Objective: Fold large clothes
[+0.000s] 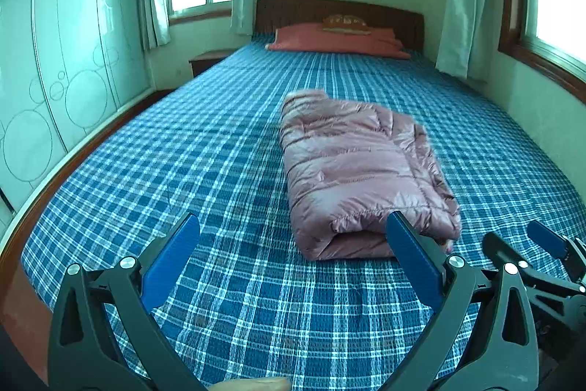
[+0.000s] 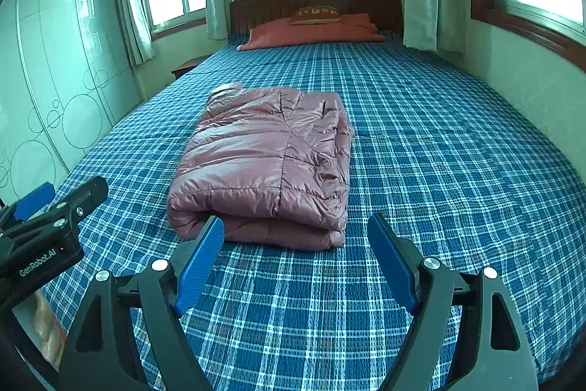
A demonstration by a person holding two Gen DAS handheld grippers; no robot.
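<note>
Beyond both fingers [image 2: 388, 251] — folded jacket [image 2: 267, 163], untouched.

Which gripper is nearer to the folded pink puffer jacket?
Right, judging loosely. The right gripper sits just before the folded pink puffer jacket; the left gripper sits off its left front corner.

A folded pink puffer jacket [image 2: 267, 167] lies on the blue plaid bedspread [image 2: 439, 171], nearer the bed's left edge than its right and toward the foot end. The right gripper [image 2: 295, 229] hangs just before the jacket's near fold, its blue pads spread wide with nothing between them but bedspread. The left gripper [image 2: 44, 207] pokes in at the bed's left edge, well clear of the jacket. At the head end, a red pillow [image 2: 311, 33] rests against the wooden headboard [image 2: 315, 6], a small patterned cushion [image 2: 316, 14] on top.
</note>
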